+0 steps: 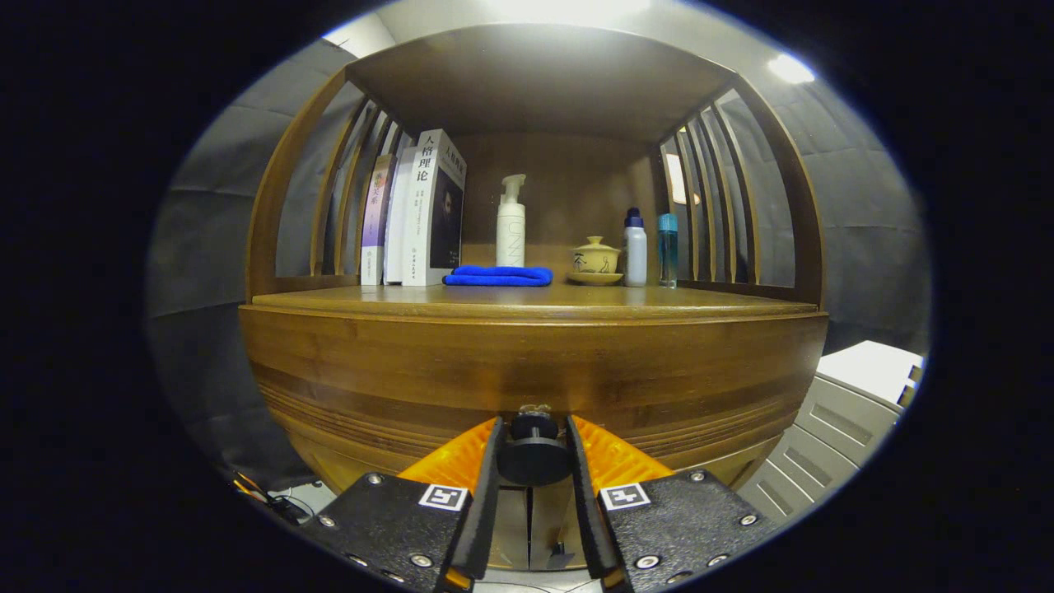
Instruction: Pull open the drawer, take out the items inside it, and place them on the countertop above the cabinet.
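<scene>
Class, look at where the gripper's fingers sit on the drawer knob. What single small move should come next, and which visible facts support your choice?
Probably a straight pull back toward the camera. The gripper has a finger pressed on each side of the dark round drawer knob, so the grasp looks set. The wooden drawer front still appears flush under the countertop, so the drawer seems unopened and nothing inside can be reached yet.

My gripper [533,449] points straight ahead, level, both fingers [487,469] reaching forward side by side. My jaws are closed in narrowly, each finger pressing a side of the round knob [533,455] clamped between them.
</scene>
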A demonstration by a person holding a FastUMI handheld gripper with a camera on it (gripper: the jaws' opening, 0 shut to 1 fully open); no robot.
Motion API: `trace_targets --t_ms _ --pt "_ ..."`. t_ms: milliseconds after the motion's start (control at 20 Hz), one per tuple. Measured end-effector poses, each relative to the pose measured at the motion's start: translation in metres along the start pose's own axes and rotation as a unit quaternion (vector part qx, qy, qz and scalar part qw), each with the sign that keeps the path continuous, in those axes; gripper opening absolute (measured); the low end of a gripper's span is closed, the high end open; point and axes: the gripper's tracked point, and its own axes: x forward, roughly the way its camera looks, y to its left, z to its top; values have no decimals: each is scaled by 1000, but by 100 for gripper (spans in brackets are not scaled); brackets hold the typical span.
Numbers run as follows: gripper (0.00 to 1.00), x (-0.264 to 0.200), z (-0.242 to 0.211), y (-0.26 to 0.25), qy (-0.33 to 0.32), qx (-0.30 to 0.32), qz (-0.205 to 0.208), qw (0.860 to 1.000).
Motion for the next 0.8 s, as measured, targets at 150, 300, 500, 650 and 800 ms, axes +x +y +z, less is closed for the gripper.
trace_targets --t_ms 150,300,500,650,800 --pt "41 -1 -1 0 -6 1 -5 1000" --pt "33 0 -2 0 -6 14 -3 1000" --pt "31 0 -3 0 -2 5 -7 1000" --pt "31 -3 -4 -1 3 8 -7 1000" --pt "31 -12 -5 -2 5 5 -10 1000"
